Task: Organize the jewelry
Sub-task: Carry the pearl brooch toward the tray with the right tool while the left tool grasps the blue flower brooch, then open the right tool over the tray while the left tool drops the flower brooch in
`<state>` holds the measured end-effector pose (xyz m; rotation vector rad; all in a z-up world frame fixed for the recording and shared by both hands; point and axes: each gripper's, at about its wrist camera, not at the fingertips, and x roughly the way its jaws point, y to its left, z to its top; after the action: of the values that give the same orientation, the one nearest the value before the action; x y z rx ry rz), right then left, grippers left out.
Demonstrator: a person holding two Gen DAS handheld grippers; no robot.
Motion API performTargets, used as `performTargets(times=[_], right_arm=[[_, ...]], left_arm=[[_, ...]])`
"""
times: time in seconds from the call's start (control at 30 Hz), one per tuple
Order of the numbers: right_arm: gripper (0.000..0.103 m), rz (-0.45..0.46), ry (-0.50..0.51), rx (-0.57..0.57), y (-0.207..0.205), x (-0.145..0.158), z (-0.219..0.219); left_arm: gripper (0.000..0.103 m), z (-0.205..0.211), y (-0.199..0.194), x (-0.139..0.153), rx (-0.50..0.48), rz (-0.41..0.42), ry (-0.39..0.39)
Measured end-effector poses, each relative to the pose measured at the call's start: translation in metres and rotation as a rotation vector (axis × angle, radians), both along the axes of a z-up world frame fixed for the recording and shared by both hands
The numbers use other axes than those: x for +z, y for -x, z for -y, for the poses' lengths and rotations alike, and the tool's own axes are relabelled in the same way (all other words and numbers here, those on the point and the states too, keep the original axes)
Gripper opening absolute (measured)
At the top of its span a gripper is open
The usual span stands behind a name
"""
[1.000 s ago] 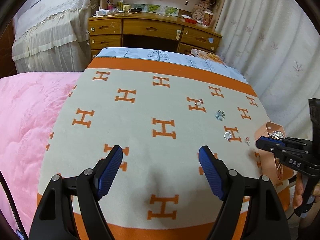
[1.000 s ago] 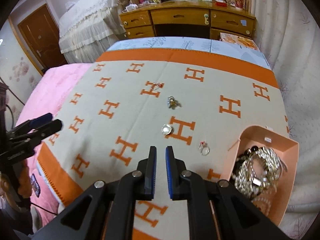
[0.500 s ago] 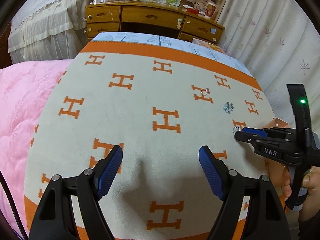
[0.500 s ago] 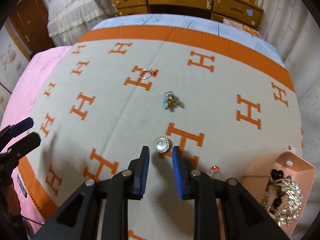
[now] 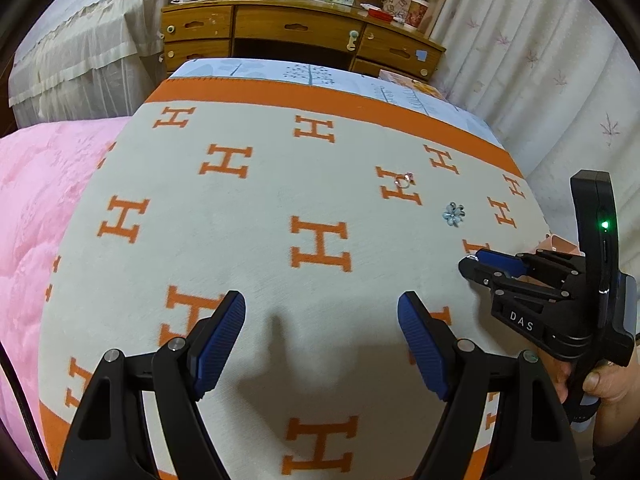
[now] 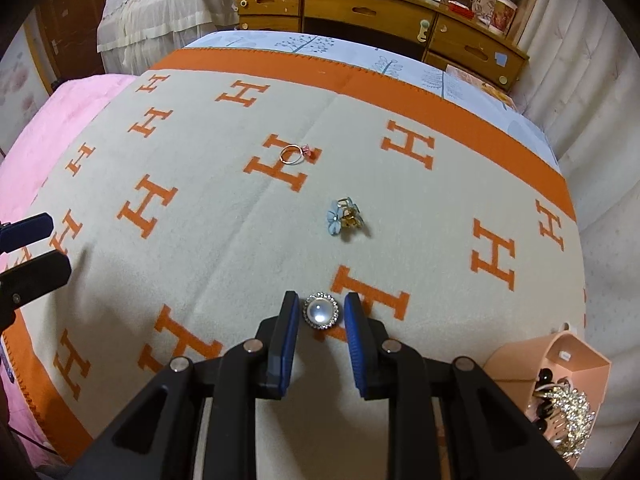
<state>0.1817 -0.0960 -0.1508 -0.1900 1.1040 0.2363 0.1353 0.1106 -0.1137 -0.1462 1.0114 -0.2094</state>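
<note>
A round pearl brooch [image 6: 321, 311] with a rhinestone rim lies on the H-patterned blanket [image 6: 224, 240]. My right gripper [image 6: 321, 312] is low over it, open, one finger on each side, not touching. A blue flower clip [image 6: 343, 218] and a gold ring with a pink stone [image 6: 294, 154] lie farther back; both show in the left wrist view, the clip [image 5: 453, 213] and the ring [image 5: 403, 181]. My left gripper [image 5: 321, 320] is wide open and empty above the blanket's near part. The right gripper [image 5: 472, 264] shows at the right of that view.
A peach box [image 6: 568, 360] holding sparkly jewelry [image 6: 568, 416] stands at the blanket's right front corner. A pink quilt [image 5: 36, 208] lies to the left. A wooden desk [image 5: 296, 36] with drawers stands beyond the bed, curtains to the right.
My right gripper has moved forward and down to the pearl brooch and opened from nearly shut to straddle it. My left gripper has stayed wide open, shifting slightly forward.
</note>
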Motion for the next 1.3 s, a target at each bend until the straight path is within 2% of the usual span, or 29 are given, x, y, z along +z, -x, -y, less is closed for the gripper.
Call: performTargets(times=[0.2,0.37,0.53,0.63,0.87,0.97,1.0,1.2,1.3], right_arm=[[0.019,-0.009,-0.056,-0.014,0.01,0.0,0.007],[0.019,-0.019,-0.158,-0.035,0.029,0.005,0.022],[0.02,0.003,-0.249,-0.043,0.051,0.02,0.035],[0.02,0.022,-0.281,-0.043,0.062,0.031,0.045],[0.019,0.066,-0.347,-0.064,0.085,0.05,0.073],[0.019,0.071,-0.356,-0.086,0.088,0.05,0.084],[0.019,0.071,-0.359,-0.097,0.089,0.05,0.088],[0.019,0.086,-0.381,-0.156,0.102,0.052,0.113],[0.019,0.116,-0.385,-0.186,0.112,0.06,0.129]], left_arm=[[0.077,0.026,-0.015,0.012,-0.06,0.035,-0.041],[0.077,0.067,-0.041,0.019,-0.158,0.067,-0.067],[0.077,0.113,-0.068,0.01,-0.281,0.063,-0.094],[0.076,0.135,-0.083,-0.001,-0.314,0.048,-0.132],[0.051,0.165,-0.094,-0.021,-0.401,0.011,-0.223],[0.031,0.173,-0.092,-0.028,-0.426,0.002,-0.242],[0.018,0.175,-0.091,-0.027,-0.429,0.012,-0.238],[0.015,0.181,-0.079,-0.015,-0.425,0.025,-0.262],[0.016,0.184,-0.061,0.009,-0.434,0.059,-0.236]])
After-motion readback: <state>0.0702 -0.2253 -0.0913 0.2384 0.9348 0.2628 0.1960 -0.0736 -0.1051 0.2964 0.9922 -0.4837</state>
